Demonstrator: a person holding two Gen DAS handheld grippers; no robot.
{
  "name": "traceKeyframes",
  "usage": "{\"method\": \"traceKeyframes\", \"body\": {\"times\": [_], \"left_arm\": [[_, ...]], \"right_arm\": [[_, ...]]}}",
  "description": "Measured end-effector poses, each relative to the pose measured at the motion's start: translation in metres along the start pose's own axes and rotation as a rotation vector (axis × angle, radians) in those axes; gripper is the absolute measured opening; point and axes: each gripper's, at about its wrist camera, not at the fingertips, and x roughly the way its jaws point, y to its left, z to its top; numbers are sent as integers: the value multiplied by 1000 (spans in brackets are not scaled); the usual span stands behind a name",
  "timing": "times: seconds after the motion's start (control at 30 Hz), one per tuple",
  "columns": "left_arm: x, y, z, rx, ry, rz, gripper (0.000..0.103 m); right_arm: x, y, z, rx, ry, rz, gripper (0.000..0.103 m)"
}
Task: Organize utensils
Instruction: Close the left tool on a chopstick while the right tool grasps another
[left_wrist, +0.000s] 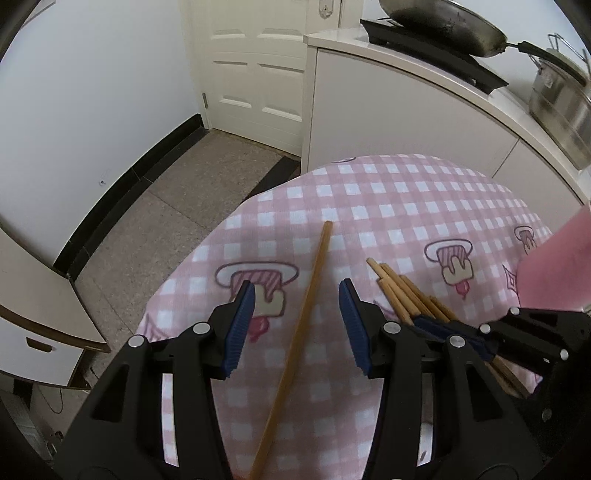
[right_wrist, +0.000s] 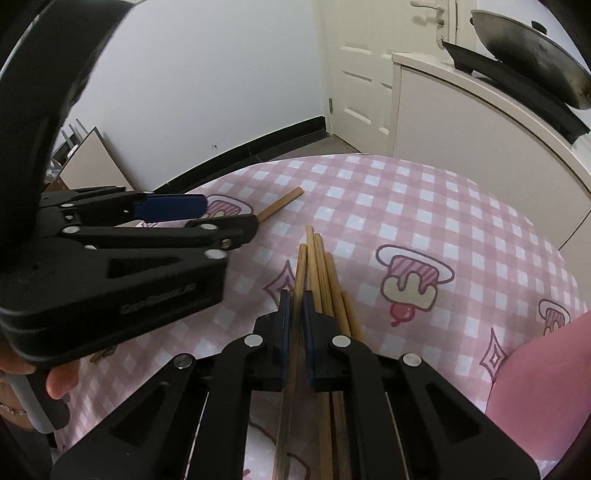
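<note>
The left gripper (left_wrist: 297, 317), jaws wide open, straddles 1 thin, light, stiff wooden chopstick (left_wrist: 311, 291) on the pink checked tablecloth (left_wrist: 406, 206). The right gripper (right_wrist: 294, 314) pinches 1 of the bundled wooden chopsticks (right_wrist: 325, 280) mid-shaft. Smooth sticks likely roll; grip mid-length.

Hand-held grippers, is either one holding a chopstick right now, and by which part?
The right hand-held gripper is shut on one chopstick of the bundle, partway along its shaft. The left hand-held gripper is open, straddling the single chopstick without gripping it.
</note>
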Motion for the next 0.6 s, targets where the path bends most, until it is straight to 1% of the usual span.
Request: {"method": "traceKeyframes", "body": {"times": [0.07, 0.2, 0.43, 0.53, 0.6], "left_arm": [[5, -3, 3, 10, 2, 13, 37], [14, -5, 7, 16, 17, 22, 35], [22, -12, 16, 37, 17, 34, 27], [23, -18, 17, 55, 13, 28, 9], [23, -21, 16, 61, 6, 40, 9]], "right_arm": [[0, -2, 0, 9, -8, -2, 5], [0, -8, 3, 23, -12, -2, 5], [4, -12, 8, 36, -14, 3, 5], [3, -10, 7, 35, -17, 2, 5], [3, -10, 6, 37, -19, 4, 5]]}}
